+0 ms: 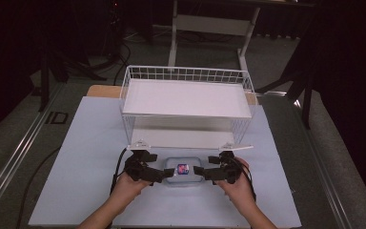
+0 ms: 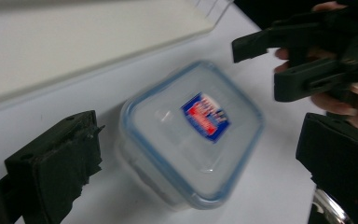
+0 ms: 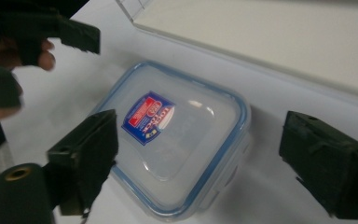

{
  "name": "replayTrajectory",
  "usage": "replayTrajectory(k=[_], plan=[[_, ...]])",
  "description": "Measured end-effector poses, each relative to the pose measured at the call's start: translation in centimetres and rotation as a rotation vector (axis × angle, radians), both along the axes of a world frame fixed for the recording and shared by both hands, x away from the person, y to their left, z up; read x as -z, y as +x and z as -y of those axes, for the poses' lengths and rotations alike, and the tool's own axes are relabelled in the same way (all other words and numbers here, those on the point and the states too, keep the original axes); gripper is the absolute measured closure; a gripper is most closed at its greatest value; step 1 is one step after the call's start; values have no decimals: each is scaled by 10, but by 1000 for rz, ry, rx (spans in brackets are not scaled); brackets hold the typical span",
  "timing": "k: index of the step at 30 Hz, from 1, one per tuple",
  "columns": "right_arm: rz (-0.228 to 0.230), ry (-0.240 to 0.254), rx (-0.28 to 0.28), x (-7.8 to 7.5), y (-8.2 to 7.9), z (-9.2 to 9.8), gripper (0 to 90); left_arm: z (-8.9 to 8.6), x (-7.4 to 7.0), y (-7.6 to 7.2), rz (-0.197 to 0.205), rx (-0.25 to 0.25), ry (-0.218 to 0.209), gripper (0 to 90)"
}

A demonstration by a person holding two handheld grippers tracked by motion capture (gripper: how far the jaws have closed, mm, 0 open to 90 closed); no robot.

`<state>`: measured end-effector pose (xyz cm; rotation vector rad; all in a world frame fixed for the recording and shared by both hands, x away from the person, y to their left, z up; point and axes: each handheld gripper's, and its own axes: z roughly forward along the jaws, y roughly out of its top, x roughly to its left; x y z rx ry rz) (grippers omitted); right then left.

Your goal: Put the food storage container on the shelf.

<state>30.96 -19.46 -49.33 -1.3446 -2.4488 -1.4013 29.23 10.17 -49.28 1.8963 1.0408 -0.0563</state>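
Note:
A clear plastic container (image 1: 183, 171) with a blue-rimmed lid and a red and blue label sits on the white mat, just in front of the wire rack. My left gripper (image 1: 163, 174) is at its left side and my right gripper (image 1: 202, 172) at its right, both pointing inward at it. In the left gripper view the container (image 2: 191, 126) lies between the wide-open jaws of the left gripper (image 2: 198, 161), apart from both. In the right gripper view the container (image 3: 177, 135) lies between the spread jaws of the right gripper (image 3: 205, 161), and one jaw overlaps its rim.
A white wire rack (image 1: 186, 95) with two flat shelves stands right behind the container; its lower shelf edge (image 3: 279, 60) runs close by. The white mat (image 1: 86, 157) extends left, right and toward me. A table frame (image 1: 209, 24) stands beyond on the floor.

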Motion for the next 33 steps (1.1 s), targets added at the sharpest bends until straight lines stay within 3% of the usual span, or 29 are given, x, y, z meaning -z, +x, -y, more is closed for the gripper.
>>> replayTrajectory(k=[3, 5, 8, 11, 14, 18, 23, 29, 33], plan=[[-54, 1, 18, 6, 4, -1, 114, 4, 7, 5, -86, -28, 20, 6], [-116, 19, 28, 10, 7, -1, 132, 5, 13, 9, -141, -41, 6, 6], [-182, 49, 47, 13, 8, 0, 146, 6, 21, 11, -209, -57, -9, 7], [-222, 66, 51, 15, 8, 0, 153, 5, 25, 13, -250, -81, -30, 56], [-283, 77, 64, 21, 8, 0, 211, 5, 28, 14, -274, -94, -33, 93], [-302, 85, 65, 23, 9, -1, 225, 6, 30, 13, -290, -94, -58, 152], [-342, 82, 70, 27, 13, -3, 314, 7, 35, 13, -317, -94, -67, 226], [-372, 81, 59, 27, 12, -5, 342, 8, 39, 14, -337, -82, -89, 264], [-406, 99, 76, 28, 12, -2, 359, 10, 38, 13, -333, -78, -75, 265]])
